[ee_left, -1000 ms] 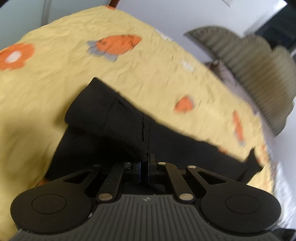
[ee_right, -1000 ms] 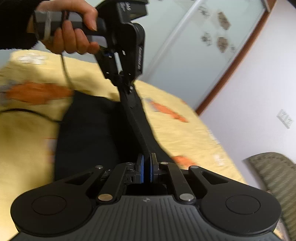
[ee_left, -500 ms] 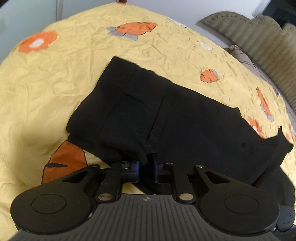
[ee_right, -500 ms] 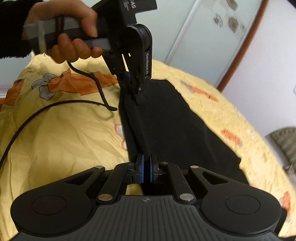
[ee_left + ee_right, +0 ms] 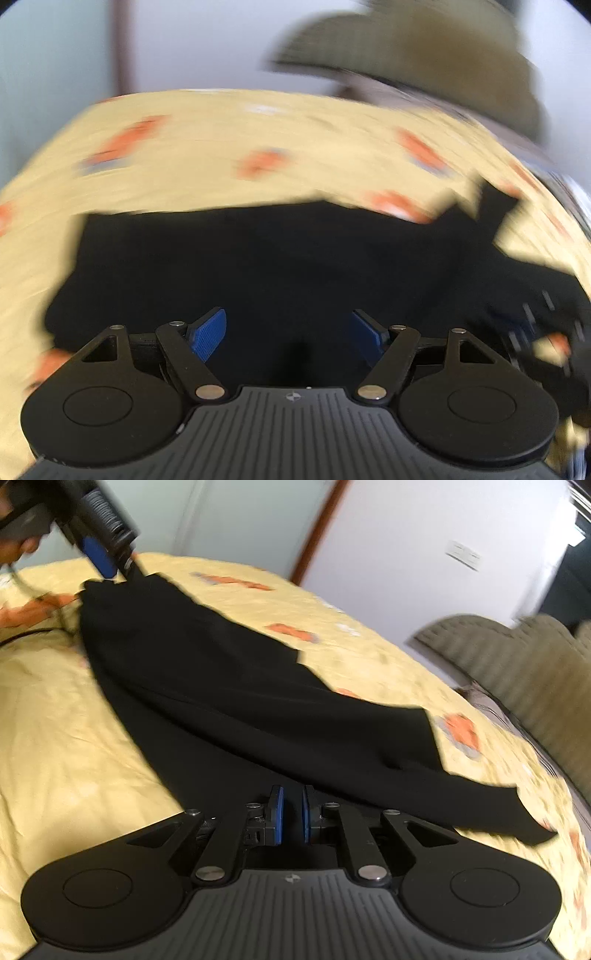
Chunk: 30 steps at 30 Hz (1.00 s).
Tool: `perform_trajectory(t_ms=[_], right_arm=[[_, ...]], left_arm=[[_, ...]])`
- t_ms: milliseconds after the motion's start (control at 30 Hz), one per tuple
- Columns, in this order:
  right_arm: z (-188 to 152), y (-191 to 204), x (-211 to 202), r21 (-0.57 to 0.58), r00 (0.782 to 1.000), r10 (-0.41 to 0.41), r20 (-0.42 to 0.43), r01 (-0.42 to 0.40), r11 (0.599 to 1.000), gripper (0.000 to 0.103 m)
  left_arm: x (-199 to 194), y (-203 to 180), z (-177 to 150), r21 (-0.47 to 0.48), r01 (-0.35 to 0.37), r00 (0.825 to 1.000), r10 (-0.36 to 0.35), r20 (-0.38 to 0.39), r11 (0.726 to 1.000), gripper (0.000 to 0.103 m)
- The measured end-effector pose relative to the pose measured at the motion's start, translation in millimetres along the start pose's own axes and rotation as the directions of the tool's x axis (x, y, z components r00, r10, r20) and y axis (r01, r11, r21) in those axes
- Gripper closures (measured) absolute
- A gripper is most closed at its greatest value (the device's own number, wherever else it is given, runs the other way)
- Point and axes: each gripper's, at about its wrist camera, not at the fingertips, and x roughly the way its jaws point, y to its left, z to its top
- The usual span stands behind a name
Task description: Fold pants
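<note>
Black pants (image 5: 277,266) lie stretched lengthwise on a yellow bedsheet (image 5: 258,147) with orange flowers. My left gripper (image 5: 288,332) hovers over their near edge. Its blue pads (image 5: 208,334) stand wide apart and are still opening, with nothing pinched between them. In the right wrist view the pants (image 5: 240,701) run from the left gripper (image 5: 122,568) at the far end down to my right gripper (image 5: 291,812). The right gripper's pads are almost together, with black cloth in the narrow gap. The leg ends (image 5: 524,827) trail off to the right.
An olive ribbed headboard (image 5: 517,657) borders the bed on the right. A black cable (image 5: 22,637) crosses the sheet (image 5: 55,738) at the far left, below a hand (image 5: 14,546). A white wall with a socket (image 5: 463,555) stands behind.
The left gripper has let go of the waist end and opened wide. Both grippers have swung sideways and rolled, and the pants now lie flat and drawn out on the sheet.
</note>
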Motion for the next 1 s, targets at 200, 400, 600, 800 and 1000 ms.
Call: perform_trajectory(t_ms=[200,400,600,800,1000], right_arm=[[3,-27,-4,0.142,0.999,-0.034,0.03,0.029,0.989,0.093],[-14,-34,-2,0.186,0.999,-0.044,-0.005,0.044,0.982,0.093],[-11,-40,1,0.242,1.0,0.007,-0.002,-0.007,0.97,0.093],[23,-30,16,0.147,0.995,0.087,0.046,-0.093,0.985,0.092],[45,-29,59,0.107,0.988,0.141,-0.061,-0.134,0.985,0.056]], left_arm=[[36,-65,-12,0.327,0.145,0.989,-0.14,-0.041,0.934,0.036],[54,-77,-20,0.405,0.164,0.986,-0.142,-0.084,0.9,0.072],[57,-85,-26,0.473,0.136,0.99,-0.109,-0.085,0.87,0.088],[50,-88,-33,0.474,0.128,0.992,-0.111,-0.063,0.871,0.101],[39,-92,-40,0.489,0.121,0.992,-0.121,-0.031,0.864,0.101]])
